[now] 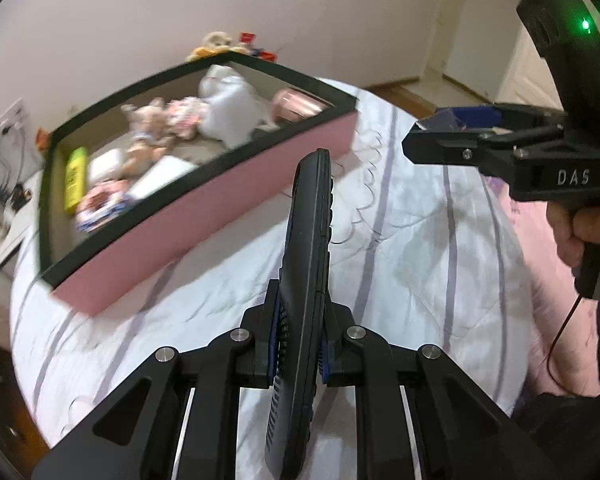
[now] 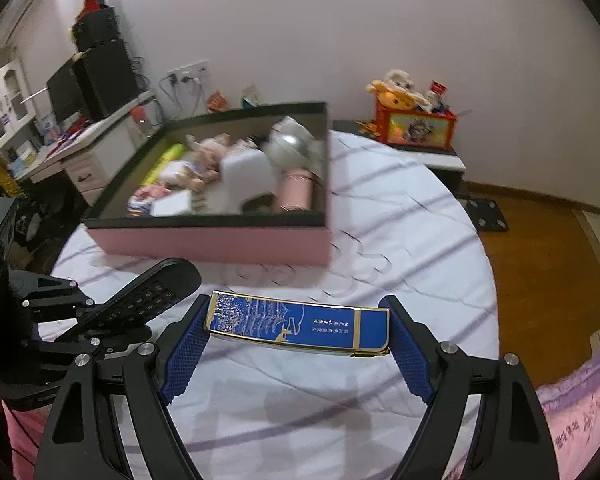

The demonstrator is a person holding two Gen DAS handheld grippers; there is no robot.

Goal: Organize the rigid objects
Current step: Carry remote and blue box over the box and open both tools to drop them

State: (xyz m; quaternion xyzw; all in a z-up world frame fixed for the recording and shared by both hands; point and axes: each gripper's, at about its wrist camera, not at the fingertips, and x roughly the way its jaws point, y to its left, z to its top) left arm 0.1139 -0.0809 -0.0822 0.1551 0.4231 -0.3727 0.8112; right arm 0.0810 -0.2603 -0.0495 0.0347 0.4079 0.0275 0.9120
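A: What does the left gripper (image 1: 298, 344) have?
B: A black remote control (image 1: 306, 264). It is long and thin, made of hard plastic, with rows of little buttons. The fingers are squeezed shut on its lower part, one on each flat side. It stands on its edge and sticks out past them over the bed (image 1: 420, 248).

A: And the right gripper (image 2: 298, 344)?
B: A blue box (image 2: 300, 324). It is flat and shiny, with gold edges and small white marks. It lies crosswise between the fingers (image 2: 188, 352), which have bumpy blue pads. One pad pushes on each short end.

A: Where is the big box?
B: The pink box (image 2: 220, 240) with the dark rim sits on the white striped quilt, beyond both held things. Inside are a doll, a yellow tube, a pink cup and white stuff, but they look blurry.
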